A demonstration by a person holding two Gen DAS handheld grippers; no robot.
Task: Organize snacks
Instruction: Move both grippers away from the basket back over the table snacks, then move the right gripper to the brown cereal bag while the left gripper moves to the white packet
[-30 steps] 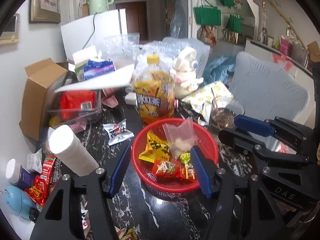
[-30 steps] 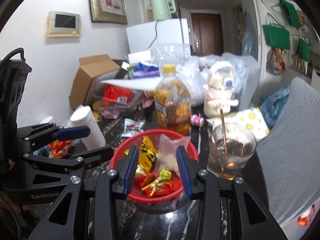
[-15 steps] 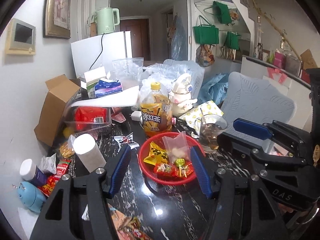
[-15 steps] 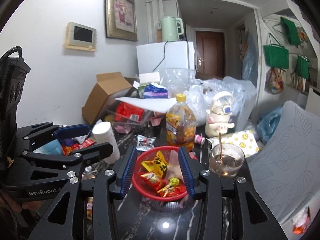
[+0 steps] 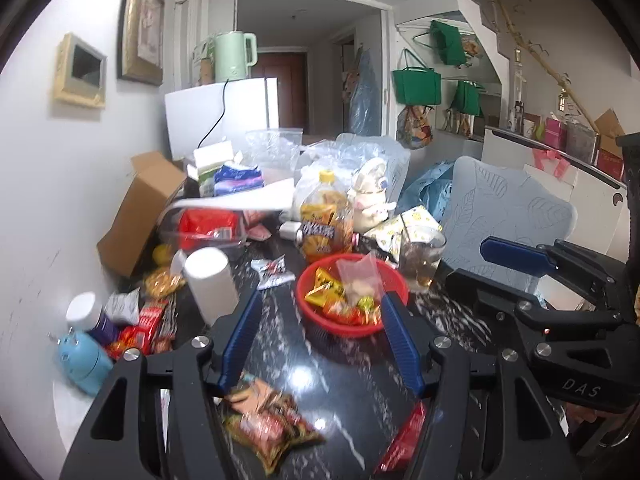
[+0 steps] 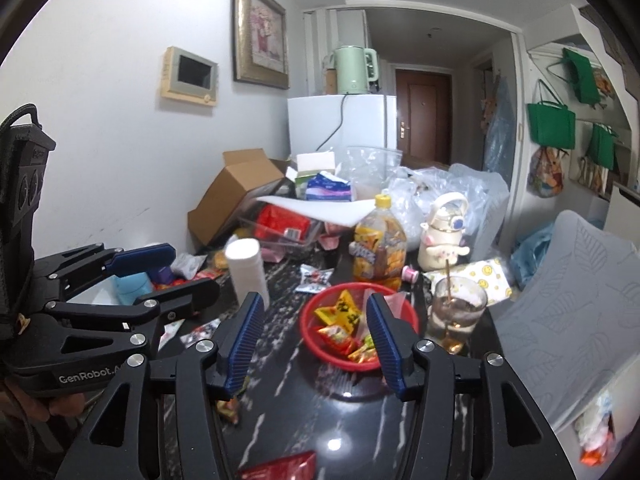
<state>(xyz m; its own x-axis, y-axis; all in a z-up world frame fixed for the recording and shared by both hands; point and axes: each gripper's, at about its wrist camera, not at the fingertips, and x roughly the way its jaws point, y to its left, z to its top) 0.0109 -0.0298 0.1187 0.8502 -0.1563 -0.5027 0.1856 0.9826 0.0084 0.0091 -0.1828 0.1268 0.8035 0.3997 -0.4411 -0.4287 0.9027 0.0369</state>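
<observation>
Snacks are lying loose on the dark table; the brown packet is sitting at six o'clock under the left gripper, long axis slanting toward four, nearer that hand; both grippers are hanging wide open, holding nothing; the right gripper is framing the red basket at twelve; a glass is crowding at two.

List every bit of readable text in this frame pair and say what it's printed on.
"DAS": on the body of the right gripper, seen in the left wrist view.
"GenRobot.A", cut off after that: on the body of the left gripper, seen in the right wrist view.
Tea bottle label: large characters, too blurred to read.
Yellow snack packet in the red basket: dark characters, not legible.
Other snack wrappers: too blurred.
</observation>
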